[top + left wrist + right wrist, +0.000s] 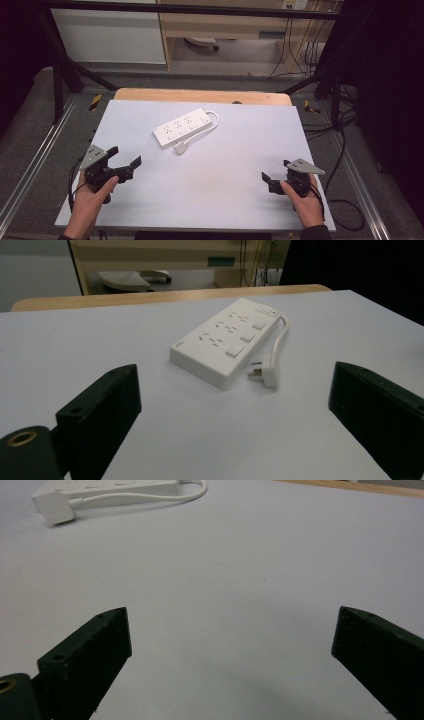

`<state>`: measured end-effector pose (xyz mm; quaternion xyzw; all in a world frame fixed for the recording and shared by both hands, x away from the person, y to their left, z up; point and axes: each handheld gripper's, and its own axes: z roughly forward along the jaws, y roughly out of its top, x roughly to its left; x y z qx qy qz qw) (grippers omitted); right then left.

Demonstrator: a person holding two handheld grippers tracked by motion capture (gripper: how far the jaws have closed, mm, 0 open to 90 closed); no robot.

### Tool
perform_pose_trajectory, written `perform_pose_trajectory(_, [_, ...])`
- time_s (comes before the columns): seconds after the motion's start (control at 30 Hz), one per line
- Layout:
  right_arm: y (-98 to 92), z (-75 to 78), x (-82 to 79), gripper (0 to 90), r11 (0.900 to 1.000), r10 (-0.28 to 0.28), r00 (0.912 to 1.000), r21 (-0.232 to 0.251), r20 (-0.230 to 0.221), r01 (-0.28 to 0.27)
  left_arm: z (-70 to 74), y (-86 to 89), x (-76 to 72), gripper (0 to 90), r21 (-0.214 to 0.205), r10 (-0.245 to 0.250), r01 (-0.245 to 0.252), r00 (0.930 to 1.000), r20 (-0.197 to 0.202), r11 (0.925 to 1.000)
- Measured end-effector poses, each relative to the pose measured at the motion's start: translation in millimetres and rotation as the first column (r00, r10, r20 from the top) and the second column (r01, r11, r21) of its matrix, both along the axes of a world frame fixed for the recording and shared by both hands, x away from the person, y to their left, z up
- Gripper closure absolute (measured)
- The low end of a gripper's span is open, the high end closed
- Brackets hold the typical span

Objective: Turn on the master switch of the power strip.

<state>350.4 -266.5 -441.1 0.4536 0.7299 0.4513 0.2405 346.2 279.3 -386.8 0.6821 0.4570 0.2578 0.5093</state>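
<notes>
We see a white power strip [182, 128] lying flat on the pale table [225, 170], in its far half and a little left of centre, set at a slant so that its switch end points away to the right. Its white cable [214, 121] loops out from that far end and curls back along the strip's right side to the plug [180, 148], which rests on the table just beside the strip's near corner.

The left gripper [126, 159] sits near the table's left edge, held in the person's left hand [92, 192], and its jaws are spread wide with nothing between them. In the left gripper view the strip [224, 340] lies straight ahead of those jaws, well apart from them, with the plug [266, 374] just to its right, prongs turned toward the strip.

The right gripper [275, 169] is near the table's right edge, held in the right hand [306, 200], its jaws likewise parted and empty. In the right gripper view the plug [56, 505] and the cable [150, 499] appear far off at the upper left, with bare table between the jaws
</notes>
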Motion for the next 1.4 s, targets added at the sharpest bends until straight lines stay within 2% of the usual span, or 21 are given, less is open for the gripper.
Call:
perform_pose_trajectory(0.37, [-0.5,-0.8,1.2,3.4,0.9999,0.001,0.9999,0.011,-0.01,-0.001,4.2,-14.1,15.2,6.7,-0.014,-0.021,0.021,0.9998,-0.006,0.9997])
perform_pose_trajectory(0.67, [1.0,-0.2,1.4,3.3,0.9999,0.008,0.9999,0.013,-0.008,-0.007,6.8,-29.0,27.4,6.5,0.004,-0.052,0.052,0.9986,-0.012,0.9987])
perform_pose_trajectory(1.07, [1.2,0.8,-0.1,3.2,0.9999,0.005,1.0,0.012,-0.003,-0.005,27.8,-48.8,47.7,6.5,0.001,-0.074,0.074,0.9968,0.028,0.9972])
perform_pose_trajectory(1.3, [2.7,0.9,0.1,3.2,0.9999,0.01,0.9999,0.012,-0.001,-0.01,33.5,-63.1,60.4,6.7,0.019,-0.077,0.077,0.9962,0.04,0.9969])
perform_pose_trajectory(1.4, [2.6,1.3,0.0,3.2,0.9998,0.014,0.9999,0.017,-0.001,-0.014,35.1,-70.2,65.6,7.1,0.032,-0.075,0.073,0.9955,0.059,0.9968])
